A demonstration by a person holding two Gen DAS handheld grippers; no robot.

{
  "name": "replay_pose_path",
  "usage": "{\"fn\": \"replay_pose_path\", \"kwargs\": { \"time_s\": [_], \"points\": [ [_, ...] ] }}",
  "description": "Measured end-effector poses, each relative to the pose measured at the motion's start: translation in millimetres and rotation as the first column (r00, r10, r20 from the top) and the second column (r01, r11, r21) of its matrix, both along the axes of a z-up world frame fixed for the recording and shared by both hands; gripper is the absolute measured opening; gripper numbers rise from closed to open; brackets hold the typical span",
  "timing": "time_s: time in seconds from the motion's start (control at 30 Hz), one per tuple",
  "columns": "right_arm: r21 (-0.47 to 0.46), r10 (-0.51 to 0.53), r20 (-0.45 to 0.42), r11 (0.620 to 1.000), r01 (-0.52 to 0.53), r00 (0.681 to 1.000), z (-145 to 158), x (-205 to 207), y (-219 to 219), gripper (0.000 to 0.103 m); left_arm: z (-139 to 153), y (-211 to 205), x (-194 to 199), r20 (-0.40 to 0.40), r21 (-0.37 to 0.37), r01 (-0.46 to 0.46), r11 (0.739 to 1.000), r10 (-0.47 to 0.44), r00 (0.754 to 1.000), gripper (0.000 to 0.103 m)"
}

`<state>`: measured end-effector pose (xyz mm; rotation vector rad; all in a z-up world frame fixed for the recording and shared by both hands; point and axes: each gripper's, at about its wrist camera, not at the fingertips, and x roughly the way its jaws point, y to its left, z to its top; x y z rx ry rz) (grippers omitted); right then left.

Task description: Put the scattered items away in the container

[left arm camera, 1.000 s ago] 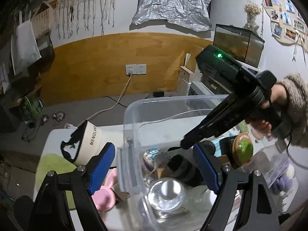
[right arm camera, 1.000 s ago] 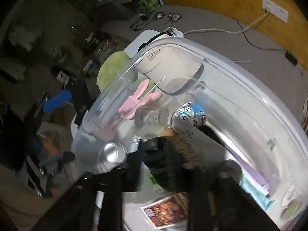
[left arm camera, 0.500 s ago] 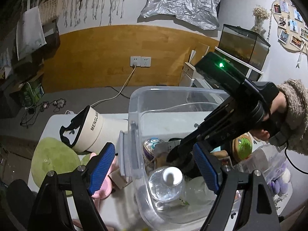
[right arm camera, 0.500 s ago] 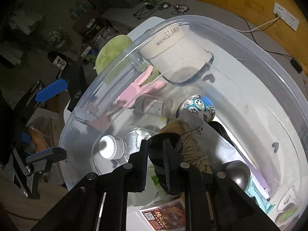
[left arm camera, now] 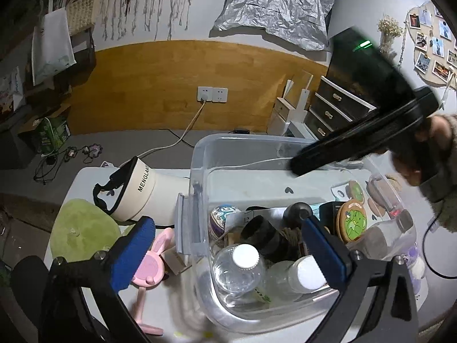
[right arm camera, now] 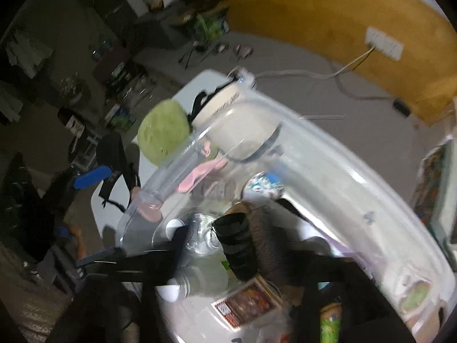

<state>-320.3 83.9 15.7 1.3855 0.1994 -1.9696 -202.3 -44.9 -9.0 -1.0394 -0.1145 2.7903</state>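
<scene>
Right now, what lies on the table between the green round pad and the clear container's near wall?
In the left wrist view, the pink rabbit-eared toy lies between the green pad and the clear container, with a small cardboard box beside it.

Left gripper [left arm camera: 225,248] jaws opening, straddling clear container [left arm camera: 200,154] wall; black cup [left arm camera: 261,233] inside between fingers; pink toy [left arm camera: 151,263] beside left finger.

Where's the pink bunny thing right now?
In the left wrist view, the pink bunny toy lies on the table outside the clear bin, left of it, below the cream visor cap.
</scene>
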Motion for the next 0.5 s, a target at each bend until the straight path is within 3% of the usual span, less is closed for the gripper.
{"fn": "replay_pose_path", "kwargs": {
  "time_s": [0.1, 0.27, 0.37, 0.5],
  "points": [
    [-0.036, -0.033, -0.115, 0.999, 0.029, 0.993, 38.1, 28.0, 22.1, 0.096, 5.9, 1.9, 7.9, -0.011, -0.002, -0.013, 1.0, 0.013, 1.0, 0.103],
    [-0.146, -0.157, -0.219, 0.981, 0.127, 0.963, 76.0, 74.9, 55.9, 0.096, 16.9, 6.8, 25.6, -0.035, 0.001, -0.037, 0.999, 0.037, 0.999, 0.103],
    [-0.179, -0.273, -0.274, 0.956, 0.23, 0.922, 86.6, 106.6, 73.0, 0.096, 22.9, 8.1, 36.5, -0.043, 0.014, -0.051, 0.999, 0.052, 0.998, 0.103],
    [-0.234, -0.425, -0.345, 0.902, 0.362, 0.837, 90.4, 143.5, 89.3, 0.101, 29.4, 9.8, 51.8, -0.051, 0.024, -0.093, 0.995, 0.094, 0.994, 0.103]
  ]
}}
